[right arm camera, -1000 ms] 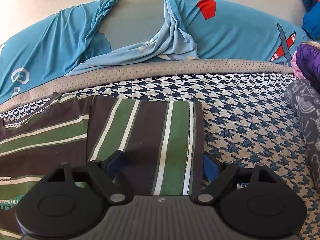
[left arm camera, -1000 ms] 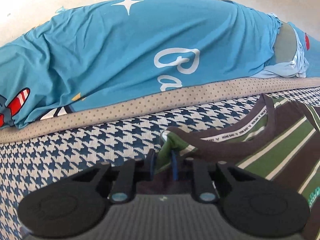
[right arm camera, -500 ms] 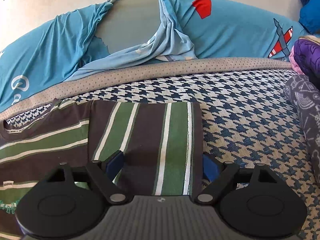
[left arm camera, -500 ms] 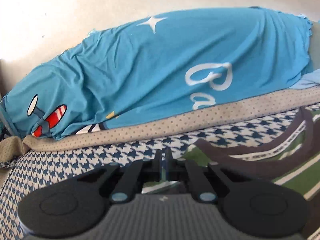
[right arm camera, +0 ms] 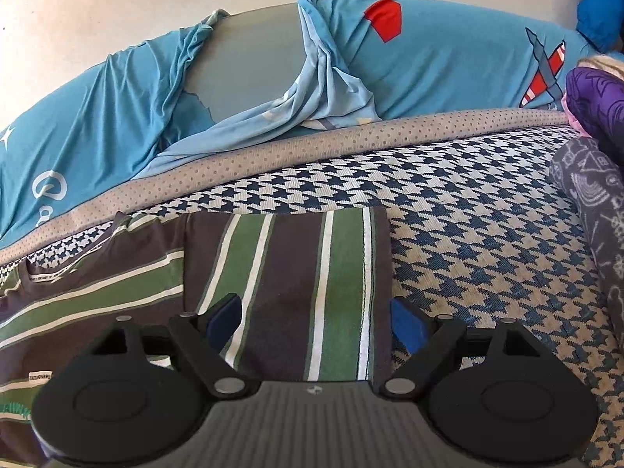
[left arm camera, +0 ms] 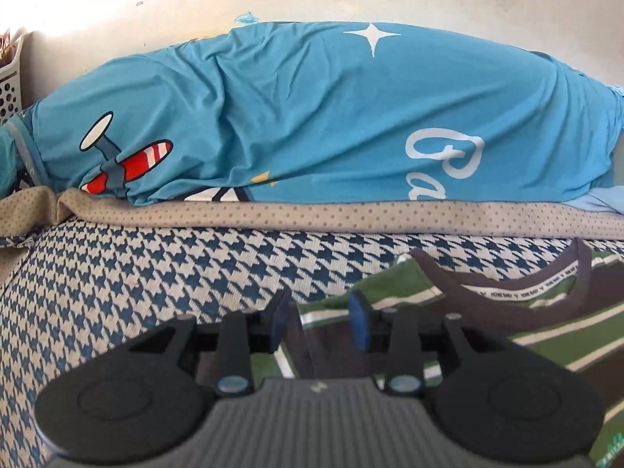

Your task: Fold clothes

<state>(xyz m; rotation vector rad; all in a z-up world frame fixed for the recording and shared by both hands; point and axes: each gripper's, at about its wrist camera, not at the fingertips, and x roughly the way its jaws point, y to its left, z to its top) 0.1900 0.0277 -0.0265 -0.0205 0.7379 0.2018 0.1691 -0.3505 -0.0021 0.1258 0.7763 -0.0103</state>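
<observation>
My left claw (left arm camera: 318, 321) stands parted over the striped shirt's (left arm camera: 507, 312) shoulder, gripping nothing; half a second ago it was pinched shut on that cloth. My right claw (right arm camera: 314, 321) gapes wide astride the folded sleeve (right arm camera: 288, 273). The shirt lies flat on the houndstooth bed cover (left arm camera: 156, 273), blue pillows (left arm camera: 312, 117) behind against a pale wall.

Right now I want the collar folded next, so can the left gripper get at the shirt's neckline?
Probably yes. The left gripper is open over the shirt's shoulder, and the neckline lies just ahead to its right with nothing lying on it.
</observation>
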